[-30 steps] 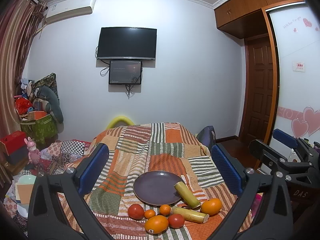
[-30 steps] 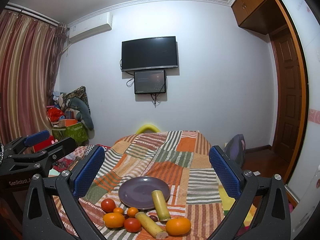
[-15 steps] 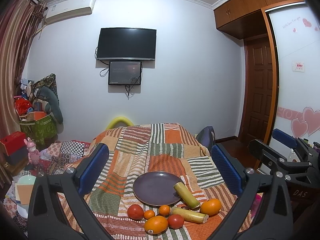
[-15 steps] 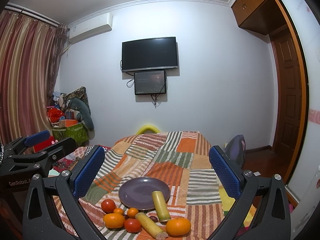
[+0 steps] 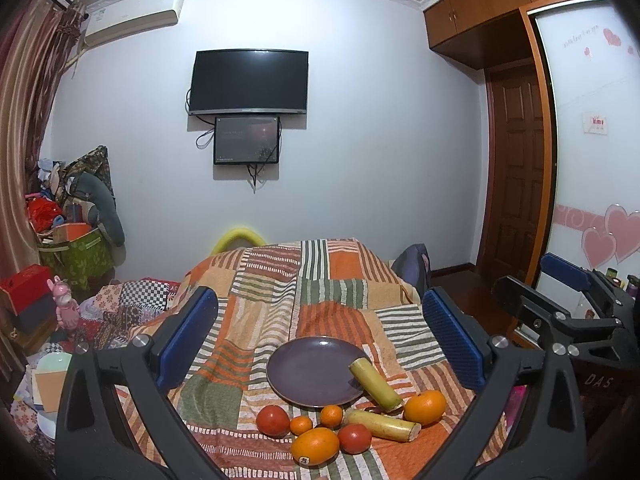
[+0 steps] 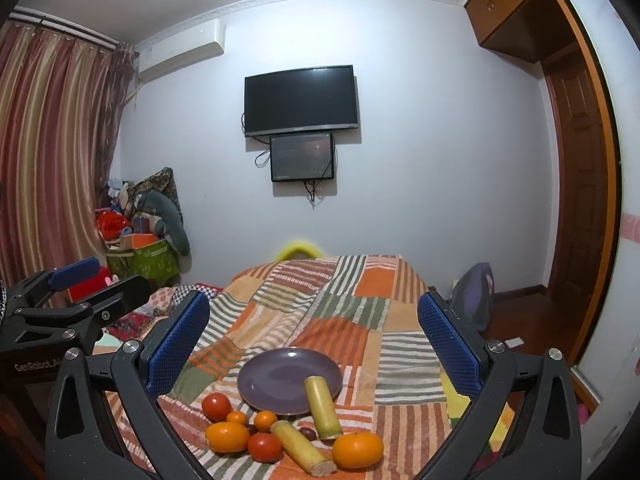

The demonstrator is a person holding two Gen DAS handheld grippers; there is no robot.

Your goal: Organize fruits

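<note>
Right now both my left gripper (image 5: pixel 320 336) and right gripper (image 6: pixel 314 332) hover with fingers spread wide, gripping nothing. On the patchwork blanket (image 5: pixel 320 280) sits a purple plate (image 5: pixel 308 372), one sugarcane piece (image 5: pixel 375 385) leaning on its rim; oranges (image 5: pixel 425 407), tomatoes (image 5: pixel 273 420) and another sugarcane piece (image 5: pixel 384 425) cluster just beside it.

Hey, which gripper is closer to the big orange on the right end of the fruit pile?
Right, as far as I can tell. The orange sits low between the right gripper fingers, while from the left gripper it lies off toward that gripper's right finger. Neither touches it.
</note>
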